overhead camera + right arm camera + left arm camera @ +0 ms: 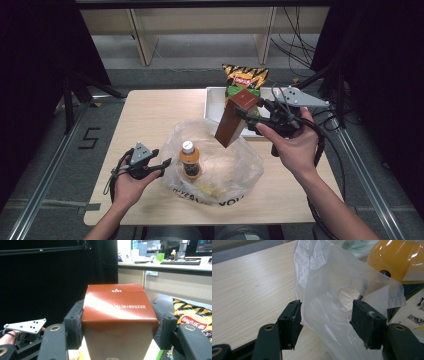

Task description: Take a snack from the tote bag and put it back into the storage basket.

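A clear plastic bag (220, 160) lies open in the middle of the table, with an orange juice bottle (190, 160) standing inside it. My left gripper (162, 157) sits at the bag's left edge. In the left gripper view its jaws (325, 322) stand apart, with the bag's film (329, 290) loose between them and the bottle (397, 260) just beyond. My right gripper (248, 119) is shut on a brown carton (229, 130), held tilted in the air above the bag's far side. The carton (117, 305) is squeezed between both pads of the right gripper (118, 325).
A white tray (215, 105) at the back of the wooden table (150, 115) holds an upright chip bag (244, 80), also visible as a chip bag (192, 315) beside the carton. A yellow-printed packet (409, 317) lies in the bag. Frame posts flank the table.
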Demonstrator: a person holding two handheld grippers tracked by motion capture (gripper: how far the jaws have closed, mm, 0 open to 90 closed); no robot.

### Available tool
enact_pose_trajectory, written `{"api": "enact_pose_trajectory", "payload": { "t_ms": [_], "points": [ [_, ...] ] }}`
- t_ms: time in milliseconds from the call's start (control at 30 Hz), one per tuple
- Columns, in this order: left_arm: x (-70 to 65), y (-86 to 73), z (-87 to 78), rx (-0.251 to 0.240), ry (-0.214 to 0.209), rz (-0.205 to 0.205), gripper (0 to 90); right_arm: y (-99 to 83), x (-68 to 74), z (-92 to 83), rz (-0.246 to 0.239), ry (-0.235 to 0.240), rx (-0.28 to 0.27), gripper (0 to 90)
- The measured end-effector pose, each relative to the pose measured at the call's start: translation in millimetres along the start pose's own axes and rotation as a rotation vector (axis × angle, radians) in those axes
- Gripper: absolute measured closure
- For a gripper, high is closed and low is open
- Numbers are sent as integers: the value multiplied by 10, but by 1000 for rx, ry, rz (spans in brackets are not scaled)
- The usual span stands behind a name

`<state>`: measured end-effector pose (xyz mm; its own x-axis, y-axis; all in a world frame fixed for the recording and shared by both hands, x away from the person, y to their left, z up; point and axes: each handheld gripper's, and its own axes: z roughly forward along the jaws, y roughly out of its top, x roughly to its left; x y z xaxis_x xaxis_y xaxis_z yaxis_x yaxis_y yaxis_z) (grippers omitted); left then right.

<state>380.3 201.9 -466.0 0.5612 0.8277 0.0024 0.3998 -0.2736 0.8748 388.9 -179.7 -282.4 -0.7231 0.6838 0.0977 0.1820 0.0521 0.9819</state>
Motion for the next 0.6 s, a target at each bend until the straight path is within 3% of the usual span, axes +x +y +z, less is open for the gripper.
{"api": "enact_pose_trajectory", "payload": {
  "t_ms": [67,167,200,233,400,500,600],
  "points": [
    [-6,0,3,1,-3,-3,405,7,-14,5,-16,0,-18,392],
    [-4,-1,9,2,-5,4,406,17,-12,-13,5,-2,-9,392],
    [-4,0,9,2,-6,6,407,22,-26,-15,-16,-15,-18,392],
    [-4,0,8,2,-6,6,407,26,-18,-21,9,-11,-6,392],
    [-3,-2,9,2,-4,4,407,27,-34,-26,16,-17,-8,392],
    [-8,0,5,3,-6,-1,407,27,-64,-25,-7,-24,-15,392],
    [-3,1,3,2,-3,6,407,25,-67,-29,9,-24,-12,392]
  ]
}}
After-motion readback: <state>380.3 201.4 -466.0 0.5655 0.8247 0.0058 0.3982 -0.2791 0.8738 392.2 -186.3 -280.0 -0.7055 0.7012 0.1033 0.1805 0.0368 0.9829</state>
